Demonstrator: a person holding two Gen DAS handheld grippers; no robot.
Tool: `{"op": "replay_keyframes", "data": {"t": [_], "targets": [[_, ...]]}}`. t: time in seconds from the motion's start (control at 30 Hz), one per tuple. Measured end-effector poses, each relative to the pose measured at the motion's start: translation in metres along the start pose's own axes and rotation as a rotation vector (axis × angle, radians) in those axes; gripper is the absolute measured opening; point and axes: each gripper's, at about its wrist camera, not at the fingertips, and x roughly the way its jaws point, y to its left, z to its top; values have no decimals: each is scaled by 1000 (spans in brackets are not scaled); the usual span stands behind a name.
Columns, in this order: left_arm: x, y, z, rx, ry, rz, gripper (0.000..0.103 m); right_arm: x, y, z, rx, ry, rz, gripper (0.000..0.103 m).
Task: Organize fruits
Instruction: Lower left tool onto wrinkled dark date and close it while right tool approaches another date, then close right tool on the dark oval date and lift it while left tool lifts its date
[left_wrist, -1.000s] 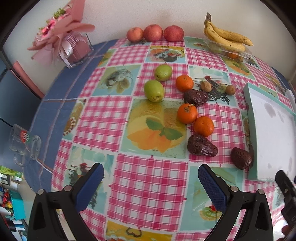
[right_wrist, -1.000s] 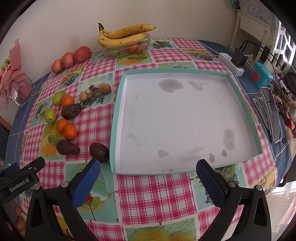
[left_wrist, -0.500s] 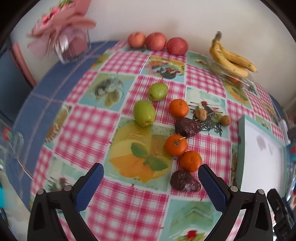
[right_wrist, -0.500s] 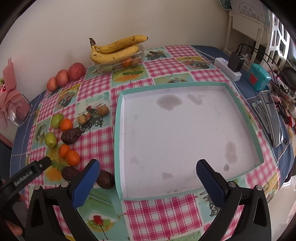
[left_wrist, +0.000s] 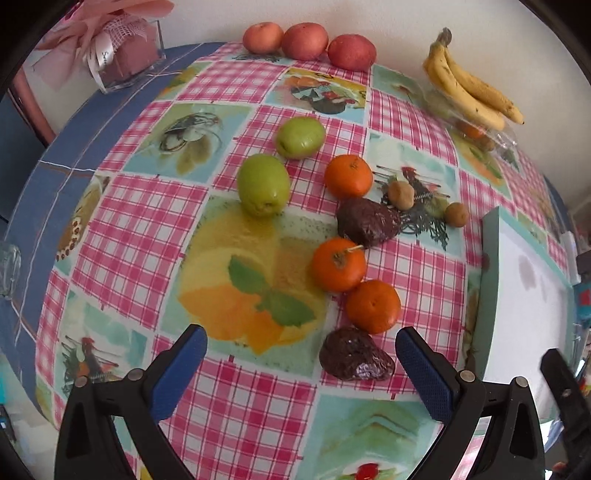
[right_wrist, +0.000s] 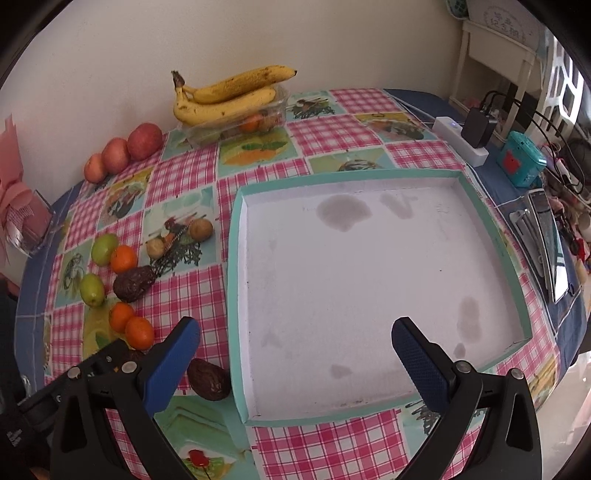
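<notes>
Both hand-held grippers, left and right, are being held spread apart and empty; the nearest avocado is risking being nudged off the bench if approached off-centre.

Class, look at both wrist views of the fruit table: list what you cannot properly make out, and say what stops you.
1. Fruit inside the clear container, right wrist view: the bananas on top and the cloudy plastic hide most of it.
2. One dark avocado, right wrist view: almost wholly covered by the left tongs crossing in front.
3. The glass, left wrist view: cut off by the picture's edge.
4. The teal tray, left wrist view: its far side runs out of frame.
</notes>
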Motion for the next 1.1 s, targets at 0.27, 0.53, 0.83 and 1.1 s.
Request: {"op": "replay_keyframes", "data": {"t": [0.27, 0.53, 0.83, 1.1], "targets": [[1, -6, -4, -17, 20, -57, 70, -8, -1, 0, -1, -22, 24, 103], [13, -12, -3, -24, 68, -114, 51, -12, 6, -1, -33, -38, 37, 103], [13, -12, -5, -44, 78, -167, 40, -12, 10, -2, -55, -39, 46, 103], [-12, 17, 1, -132, -10, -148, 40, 2, 39, -12, -162, 27, 123, 101]]}}
